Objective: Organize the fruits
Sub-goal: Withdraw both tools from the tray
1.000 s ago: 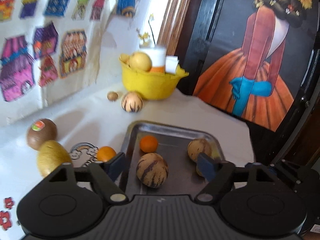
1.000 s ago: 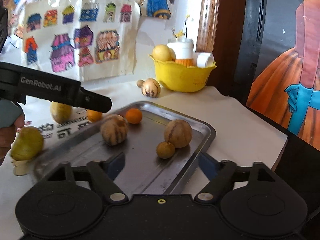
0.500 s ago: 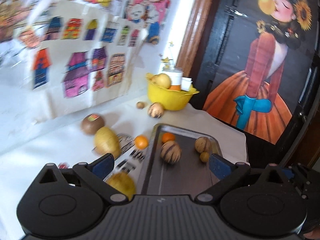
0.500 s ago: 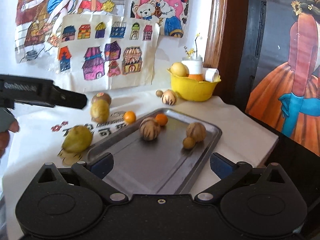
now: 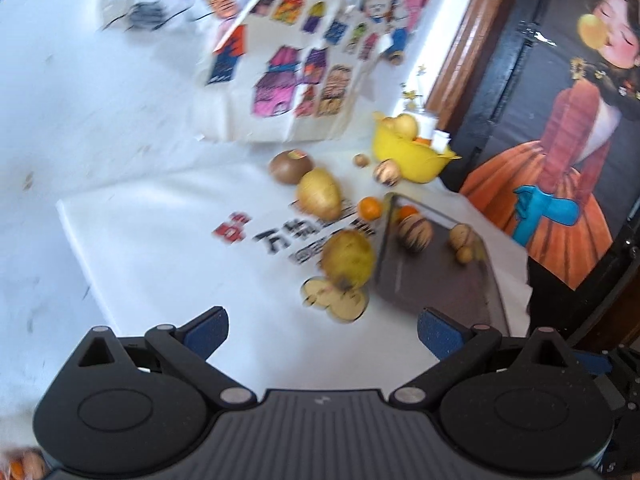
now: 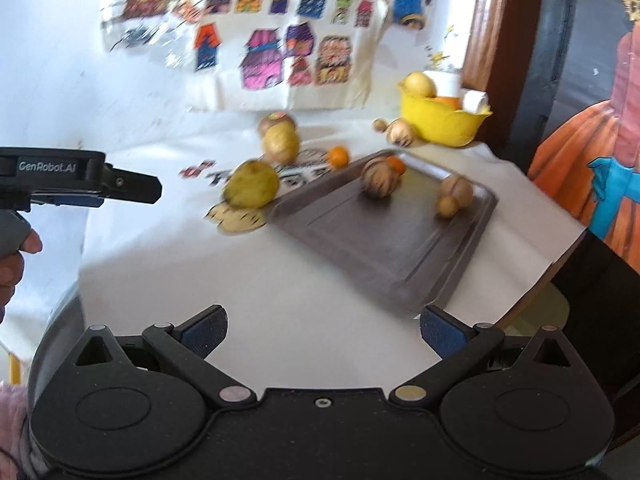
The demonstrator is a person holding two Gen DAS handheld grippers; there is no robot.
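Metal tray (image 6: 400,248) sits on white-covered bench (image 6: 320,320), right of centre, holding 4 fruits: striped melon (image 6: 378,178) w/ small orange (image 6: 397,163) touching behind it at far-left corner, tan fruit (image 6: 458,191) w/ smaller round one (image 6: 447,206) just in front, near right rim. Rest of tray bare

Off tray, to its left on bench: big yellow-green fruit (image 6: 252,184) just beside tray's left edge, resting on a flat yellow cutout (image 6: 236,218); 2nd orange (image 6: 339,157) near tray's far-left corner; yellow fruit (image 6: 281,145) behind that, brown fruit w/ sticker (image 5: 290,166) behind it, close together. Printed text on cloth between them, blurred

Yellow bowl (image 6: 440,126) at back by wall, beyond tray, w/ a yellow fruit, white cup and something orange inside. Another striped fruit (image 6: 401,133) and tiny brown one (image 6: 379,125) just left of bowl

L gripper (image 5: 322,330) wide open, nothing between fingers, over bare cloth near-left of tray, apart from all fruit; in right view it shows at left edge, held by a hand (image 6: 14,256). R gripper (image 6: 323,330) also wide open, empty, over bench in front of tray's near corner, not touching it

Kids' drawings (image 6: 280,52) on wall behind, painting of figure in orange dress (image 5: 560,184) at right. Both views motion-blurred
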